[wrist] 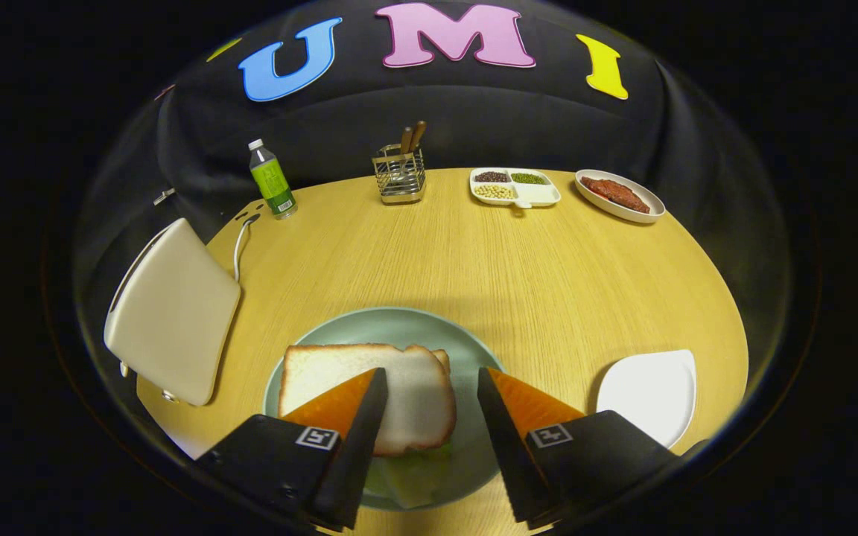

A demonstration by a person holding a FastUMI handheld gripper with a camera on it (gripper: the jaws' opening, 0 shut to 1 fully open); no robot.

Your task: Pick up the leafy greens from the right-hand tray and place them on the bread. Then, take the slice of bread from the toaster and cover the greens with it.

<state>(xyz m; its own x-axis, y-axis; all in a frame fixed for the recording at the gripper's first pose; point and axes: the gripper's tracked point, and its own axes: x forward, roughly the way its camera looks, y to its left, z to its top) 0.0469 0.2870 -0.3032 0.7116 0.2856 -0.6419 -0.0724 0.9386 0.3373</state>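
Observation:
A pale green plate [429, 327] lies on the wooden table just ahead of my fingers. On it a white bread slice [407, 394] lies on top of leafy greens [414, 473], whose pale green edge shows under the slice's near side. A second slice's crust [442, 357] shows beneath it at the far right corner. My gripper [430, 380] is open, its fingers apart just above the near part of the plate, with the top slice between them and untouched. The cream toaster [172, 320] stands to the left of the plate. A white tray [649, 394] sits to the right, bare.
Along the far table edge stand a green-labelled bottle [272, 179], a wire utensil holder [399, 175], a divided dish of beans [515, 186] and an oval plate of red meat [619, 195]. The toaster's white cord [239, 246] runs back towards the bottle.

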